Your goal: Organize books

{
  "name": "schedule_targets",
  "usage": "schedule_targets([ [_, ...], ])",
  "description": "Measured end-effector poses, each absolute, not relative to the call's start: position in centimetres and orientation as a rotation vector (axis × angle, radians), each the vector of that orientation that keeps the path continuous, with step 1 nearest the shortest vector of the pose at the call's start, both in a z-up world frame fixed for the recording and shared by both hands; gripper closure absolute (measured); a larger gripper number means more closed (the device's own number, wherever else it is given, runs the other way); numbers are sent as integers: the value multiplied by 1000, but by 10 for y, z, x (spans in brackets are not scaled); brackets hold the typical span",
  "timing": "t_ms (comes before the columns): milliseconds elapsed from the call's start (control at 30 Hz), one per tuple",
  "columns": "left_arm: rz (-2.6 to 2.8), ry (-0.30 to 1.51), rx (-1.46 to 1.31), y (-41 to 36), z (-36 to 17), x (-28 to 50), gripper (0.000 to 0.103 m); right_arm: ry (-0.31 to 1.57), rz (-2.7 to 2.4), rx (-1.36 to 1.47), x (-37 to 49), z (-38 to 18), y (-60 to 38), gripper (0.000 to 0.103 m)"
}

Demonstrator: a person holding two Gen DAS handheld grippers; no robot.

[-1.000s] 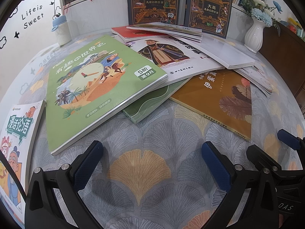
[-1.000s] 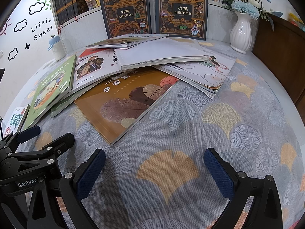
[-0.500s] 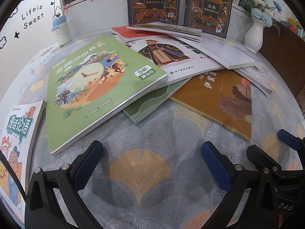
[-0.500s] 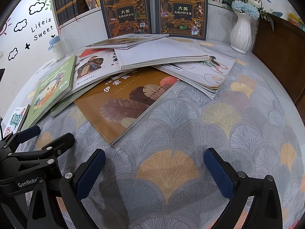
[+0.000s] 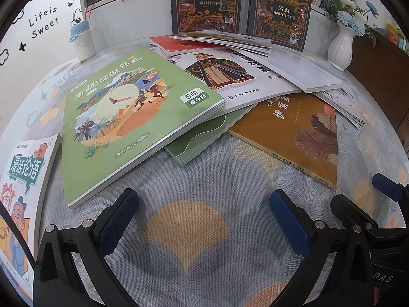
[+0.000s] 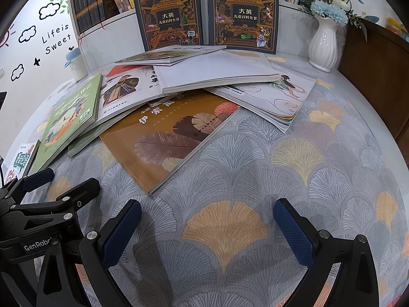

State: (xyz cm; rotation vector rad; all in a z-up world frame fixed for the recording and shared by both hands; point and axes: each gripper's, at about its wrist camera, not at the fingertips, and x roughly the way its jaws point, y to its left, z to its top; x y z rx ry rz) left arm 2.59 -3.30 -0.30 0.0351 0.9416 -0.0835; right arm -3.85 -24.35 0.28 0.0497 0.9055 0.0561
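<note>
Several books lie in a loose overlapping heap on the table. A green book rests on a white book with a robed figure and a pale green book. To their right lies a brown book with leaves. A plain white book tops the heap at the back. A cartoon book lies apart at the left edge. My left gripper is open above bare cloth, nearer me than the green book. My right gripper is open, nearer me than the brown book, holding nothing.
Two dark encyclopedias stand upright against a bookshelf at the back. A white vase with blue flowers stands at the back right, a small bottle at the back left. A dark wooden cabinet borders the right side.
</note>
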Motion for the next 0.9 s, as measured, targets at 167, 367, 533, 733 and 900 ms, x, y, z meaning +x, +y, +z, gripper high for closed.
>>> schedule_targets([
  [167,-83,942,35,-33,-3,26,0,905,56,50,-38,3,-243,0],
  [367,-83,942,35,-33,-3,26,0,905,56,50,-38,3,-244,0],
  [533,-83,942,35,-33,-3,26,0,905,56,49,-39,3,-243,0],
  [733,-83,942,35,-33,-3,26,0,884,114,102,-46,6,-250,0],
  [900,-82,942,35,-33,-3,26,0,894,106,94,-47,6,-248,5],
])
